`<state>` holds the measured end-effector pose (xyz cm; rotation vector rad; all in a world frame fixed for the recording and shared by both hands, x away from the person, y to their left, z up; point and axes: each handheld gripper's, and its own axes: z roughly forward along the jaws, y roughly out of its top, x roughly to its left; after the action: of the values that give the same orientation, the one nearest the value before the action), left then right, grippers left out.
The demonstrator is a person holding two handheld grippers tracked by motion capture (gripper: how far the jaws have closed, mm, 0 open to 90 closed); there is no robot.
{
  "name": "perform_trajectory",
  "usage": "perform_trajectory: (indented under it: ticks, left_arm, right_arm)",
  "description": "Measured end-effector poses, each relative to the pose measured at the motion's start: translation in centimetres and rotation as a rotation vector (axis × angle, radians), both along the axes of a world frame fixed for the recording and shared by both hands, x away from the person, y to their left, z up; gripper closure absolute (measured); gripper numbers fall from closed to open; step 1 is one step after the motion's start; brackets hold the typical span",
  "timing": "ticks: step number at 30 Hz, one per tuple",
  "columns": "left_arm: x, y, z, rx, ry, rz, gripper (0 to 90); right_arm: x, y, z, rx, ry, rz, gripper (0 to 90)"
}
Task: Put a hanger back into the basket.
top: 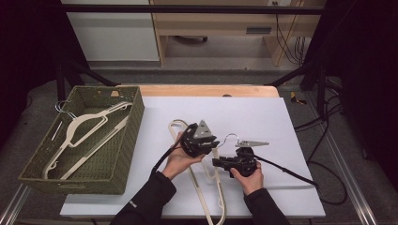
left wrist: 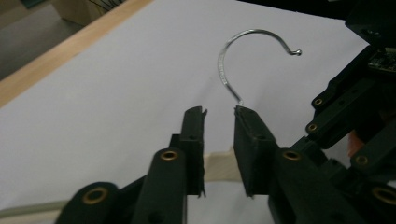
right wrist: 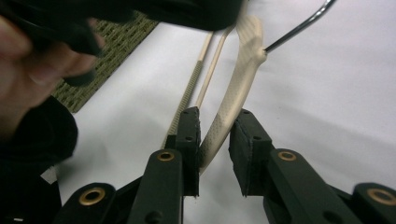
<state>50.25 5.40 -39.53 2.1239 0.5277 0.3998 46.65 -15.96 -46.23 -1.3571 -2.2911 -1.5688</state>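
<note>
Fingers of the right gripper (right wrist: 212, 128) straddle the cream hanger's (right wrist: 233, 100) arm, one pad touching, not yet clamped. Left gripper (left wrist: 219, 112) fingers stand released just below its metal hook (left wrist: 243, 39). Hanger lies mid-desk (top: 263, 117); at nine o'clock, a green basket (top: 119, 157) holds more hangers (top: 87, 129).

Basket (top: 129, 140) left on table (top: 281, 117); hanger (top: 206, 197) right of it.

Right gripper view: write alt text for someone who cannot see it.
Two black jaws of the right gripper straddle the textured arm of a cream hanger on a white table, a gap showing beside one pad. A woven basket lies beyond.
</note>
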Motion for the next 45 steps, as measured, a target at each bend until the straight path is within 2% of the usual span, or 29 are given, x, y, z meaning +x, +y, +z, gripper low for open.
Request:
perform_trajectory:
  ticks: [5, 7, 8, 12, 19, 24, 28, 29, 37, 41, 45]
  left_arm:
    - [-0.9, 4.1, 1.6, -0.050, -0.010, 0.059, 50.1]
    - [-1.1, 5.4, 1.8, -0.071, -0.006, 0.080, 40.7]
    - [-1.4, 6.3, 1.8, -0.092, 0.000, 0.092, 37.7]
    - [-2.3, 8.5, 1.6, -0.122, -0.001, 0.116, 27.6]
    - [-3.6, 10.1, 1.0, -0.100, 0.005, 0.127, 17.3]
    - [-3.9, 10.4, 1.2, -0.101, 0.008, 0.118, 15.2]
    - [-4.0, 10.0, 1.5, -0.083, 0.011, 0.101, 14.7]
    - [-4.0, 9.8, 1.6, -0.083, 0.011, 0.096, 14.6]
    - [-3.8, 8.2, 1.9, -0.037, 0.023, 0.040, 16.8]
    - [-4.0, 7.3, 1.7, 0.005, 0.032, -0.019, 23.0]
    - [-4.0, 6.8, 1.5, 0.040, 0.040, -0.060, 36.5]
  right_arm:
    - [-0.1, -0.3, 0.4, -0.003, -0.010, -0.002, 76.2]
    - [-0.1, -0.4, 0.7, -0.003, -0.019, 0.000, 76.9]
    - [-0.1, -0.5, 0.8, -0.003, -0.019, -0.003, 77.3]
    - [-0.1, -0.9, 1.5, -0.011, -0.031, -0.015, 79.4]
    - [-0.4, -0.8, 2.5, -0.005, -0.044, -0.001, 84.7]
    - [-0.7, -0.9, 3.5, -0.002, -0.069, 0.019, 87.1]
    - [-0.9, -1.3, 4.2, 0.004, -0.093, 0.047, 87.2]
    - [-1.0, -1.4, 4.4, 0.003, -0.119, 0.068, 87.3]
    - [-2.0, -1.0, 5.7, 0.005, -0.187, 0.194, 87.2]
    - [-2.4, -0.4, 6.2, -0.004, -0.212, 0.234, 87.2]
    - [-2.7, -0.1, 6.3, -0.013, -0.221, 0.269, 87.2]
